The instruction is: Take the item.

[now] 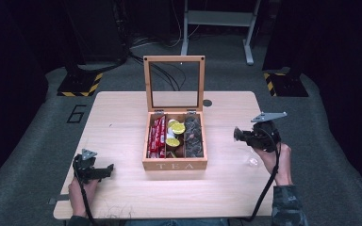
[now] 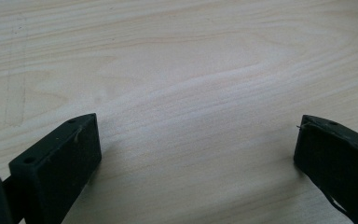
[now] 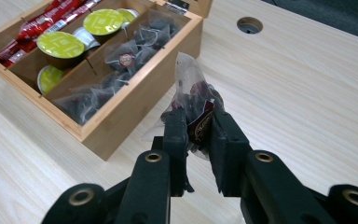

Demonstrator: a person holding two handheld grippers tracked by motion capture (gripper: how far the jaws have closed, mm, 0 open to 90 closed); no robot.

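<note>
Tea bag point(image 3: 193, 100), one clear pyramid sachet of dark leaves with a small red tag, sits pinched in my right gripper point(image 3: 198, 135), its two black fingers point(image 3: 175, 135) closed tight on the lower half while the peak stands up above them. I hold it off the worktop point(image 1: 122, 117), just beside the right wall of the wooden box point(image 1: 175, 165) and apart from it.

One box stands mid-worktop, marked TEA on its front, with one glass-paned lid point(image 1: 174, 84) propped upright at the back. It has three lengthwise compartments. From the high view, the left one holds red stick packets point(image 1: 156, 136), several, too tightly packed for me to count. The middle one holds capsules point(image 3: 60, 44) with lime-green lids; I count four green tops in the right gripper view, plus one silvery one between them. The right compartment holds more clear sachets point(image 3: 121, 63) of dark tea, heaped so that I cannot number them.

My left gripper point(image 1: 94, 170) rests low on the worktop near the front left corner, well apart from the box; its fingers point(image 2: 60, 158) stand wide open with bare wood between them.

Nothing lies between the sachet and the box. One round cable hole point(image 3: 249, 24) pierces the worktop behind the box's right side. The worktop is pale wood grain, on grey carpet point(image 1: 339, 155), with two yellow-and-black striped stand feet point(image 1: 81, 84) and a grey metal frame point(image 1: 219, 21) in the dark room behind.
</note>
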